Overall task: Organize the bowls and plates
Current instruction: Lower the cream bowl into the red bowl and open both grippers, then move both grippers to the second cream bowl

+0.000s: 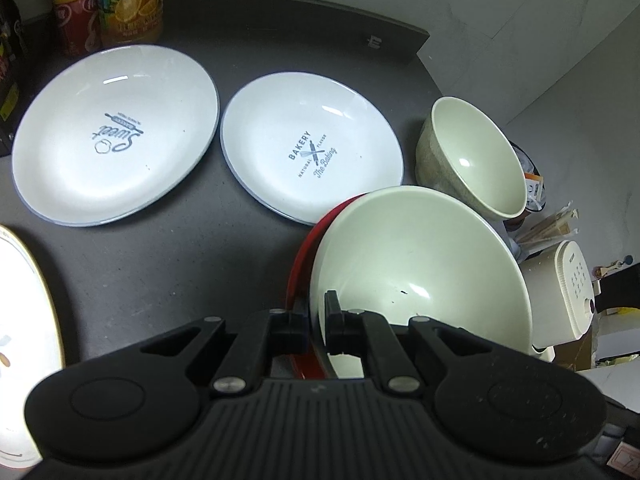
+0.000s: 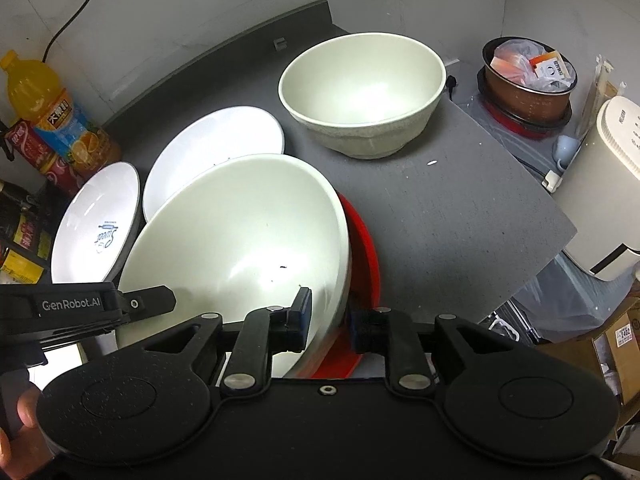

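A large cream bowl (image 1: 416, 264) (image 2: 240, 232) sits tilted on a red plate (image 1: 298, 276) (image 2: 366, 248) on the dark table. My left gripper (image 1: 316, 316) is shut on the bowl's rim and shows in the right wrist view at the bowl's left side (image 2: 160, 300). My right gripper (image 2: 330, 316) straddles the opposite rim and the red edge, jaws slightly apart. A smaller cream bowl (image 1: 472, 160) (image 2: 364, 92) stands upright behind. Two white blue-rimmed plates lie flat: a "Sweet" plate (image 1: 116, 136) (image 2: 96, 224) and a "Bakery" plate (image 1: 312, 148) (image 2: 212, 148).
A gold-rimmed plate (image 1: 24, 320) lies at the near left. Juice bottle and cans (image 1: 132, 0) (image 2: 60, 120) crowd the back left corner. Past the table's right edge (image 2: 552, 240) stand a white appliance (image 2: 600, 184) and a pot of bags (image 2: 528, 76). A hand (image 2: 24, 412) holds the left gripper.
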